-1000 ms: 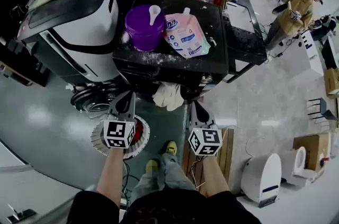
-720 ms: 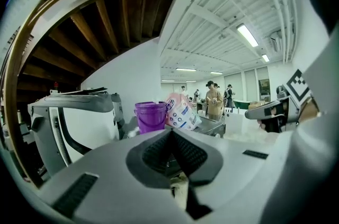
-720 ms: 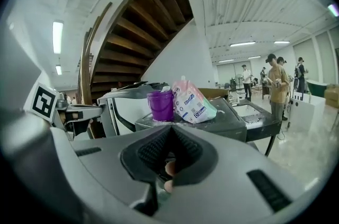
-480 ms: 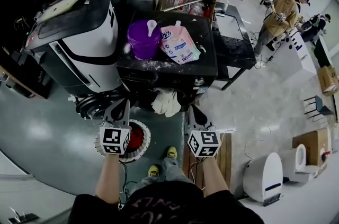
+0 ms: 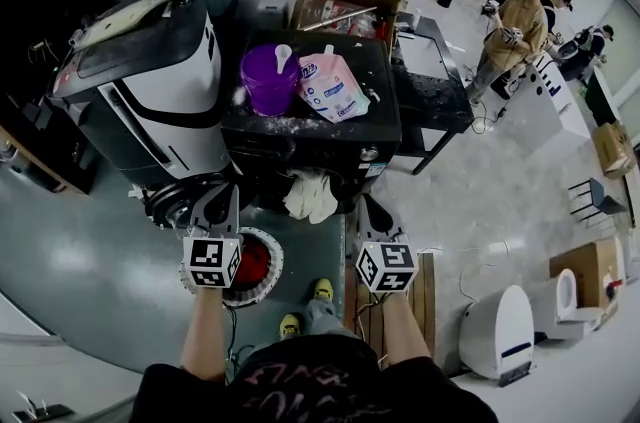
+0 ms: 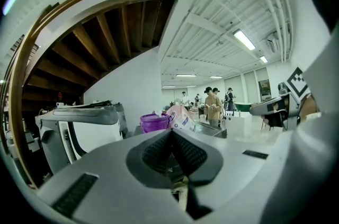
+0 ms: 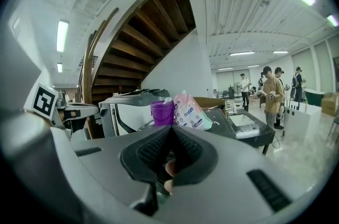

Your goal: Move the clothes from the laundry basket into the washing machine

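The left gripper (image 5: 222, 202) and the right gripper (image 5: 368, 207) hung side by side before the black washing machine (image 5: 300, 151), each with its fingers pressed together on nothing. Red clothes (image 5: 252, 261) lay in the round white laundry basket (image 5: 270, 273) on the floor, below the left gripper. A pale cloth (image 5: 312, 196) hung at the machine's front between the grippers. A purple tub (image 5: 268, 79) and a detergent pouch (image 5: 332, 89) stood on top.

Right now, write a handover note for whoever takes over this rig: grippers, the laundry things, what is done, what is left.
Left gripper: shut, over the laundry basket.
Right gripper: shut; nothing clearly held.
White cloth hangs at the front of the black machine.
Red clothes lie in the basket.
Done: perhaps that cloth, not fully in.
Left: load the red clothes.
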Action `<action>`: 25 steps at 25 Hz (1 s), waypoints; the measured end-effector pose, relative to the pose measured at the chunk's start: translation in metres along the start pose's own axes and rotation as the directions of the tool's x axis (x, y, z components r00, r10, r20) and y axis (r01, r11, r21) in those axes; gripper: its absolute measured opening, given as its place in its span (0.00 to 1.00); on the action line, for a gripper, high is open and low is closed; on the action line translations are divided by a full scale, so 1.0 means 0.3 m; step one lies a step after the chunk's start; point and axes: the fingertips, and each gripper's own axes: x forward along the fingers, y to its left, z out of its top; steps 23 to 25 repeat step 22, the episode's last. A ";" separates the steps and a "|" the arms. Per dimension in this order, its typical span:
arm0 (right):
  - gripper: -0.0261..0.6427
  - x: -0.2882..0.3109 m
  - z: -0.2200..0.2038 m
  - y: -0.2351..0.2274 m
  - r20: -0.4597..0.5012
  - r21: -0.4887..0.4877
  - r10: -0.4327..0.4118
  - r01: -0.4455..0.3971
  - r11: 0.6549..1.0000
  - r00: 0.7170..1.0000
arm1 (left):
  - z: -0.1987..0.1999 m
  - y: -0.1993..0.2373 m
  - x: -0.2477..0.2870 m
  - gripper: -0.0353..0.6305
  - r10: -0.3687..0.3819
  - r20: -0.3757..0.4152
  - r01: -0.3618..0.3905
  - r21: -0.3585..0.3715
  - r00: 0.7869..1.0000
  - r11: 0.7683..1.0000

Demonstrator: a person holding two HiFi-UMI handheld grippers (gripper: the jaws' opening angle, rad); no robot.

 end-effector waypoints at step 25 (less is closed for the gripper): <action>0.04 -0.079 0.043 0.037 0.039 -0.004 -0.028 0.028 1.000 0.999 | 0.009 0.032 -0.107 0.07 0.016 0.019 -0.015 -0.019 1.000 1.000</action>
